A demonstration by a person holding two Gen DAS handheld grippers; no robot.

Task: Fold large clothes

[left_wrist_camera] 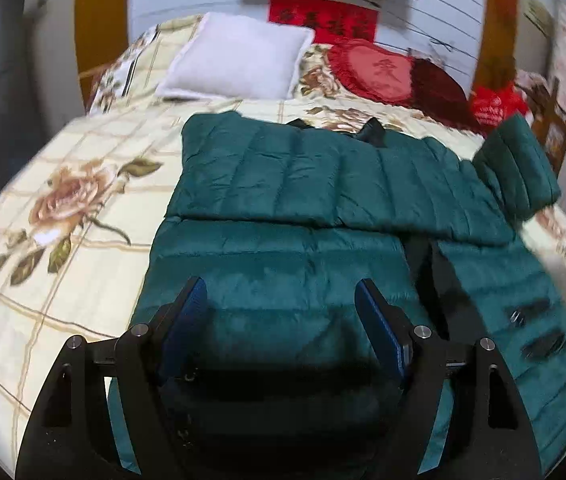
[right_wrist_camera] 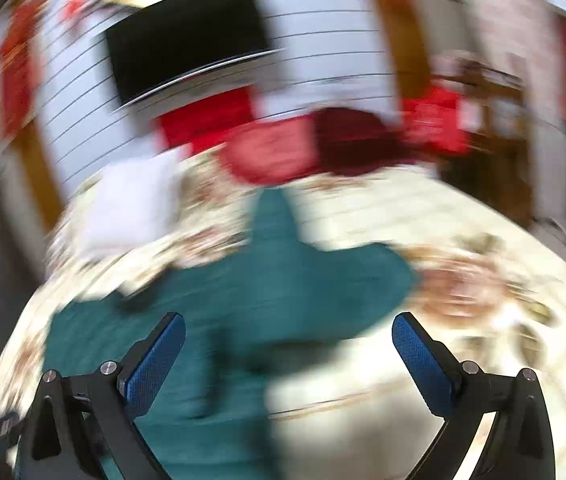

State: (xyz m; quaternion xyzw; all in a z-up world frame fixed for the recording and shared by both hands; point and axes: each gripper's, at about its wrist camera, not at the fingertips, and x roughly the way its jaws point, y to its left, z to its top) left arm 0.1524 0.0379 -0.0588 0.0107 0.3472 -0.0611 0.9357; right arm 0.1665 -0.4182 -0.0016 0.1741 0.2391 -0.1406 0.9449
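Note:
A dark green quilted jacket (left_wrist_camera: pixel 303 184) lies spread on the bed, one sleeve folded across its chest and another sleeve (left_wrist_camera: pixel 519 164) sticking up at the right. My left gripper (left_wrist_camera: pixel 283 292) is open and empty, hovering over the jacket's lower part. The right wrist view is heavily blurred by motion. There the jacket (right_wrist_camera: pixel 267 292) shows as a green patch, and my right gripper (right_wrist_camera: pixel 289 328) is open and empty above it, near its right edge.
The bed has a cream floral quilt (left_wrist_camera: pixel 63 200). A white pillow (left_wrist_camera: pixel 239 60) and red cushions (left_wrist_camera: pixel 375 72) lie at its head. A dark screen (right_wrist_camera: pixel 187 36) hangs on the wall. A wooden chair (left_wrist_camera: pixel 555 128) stands at the right.

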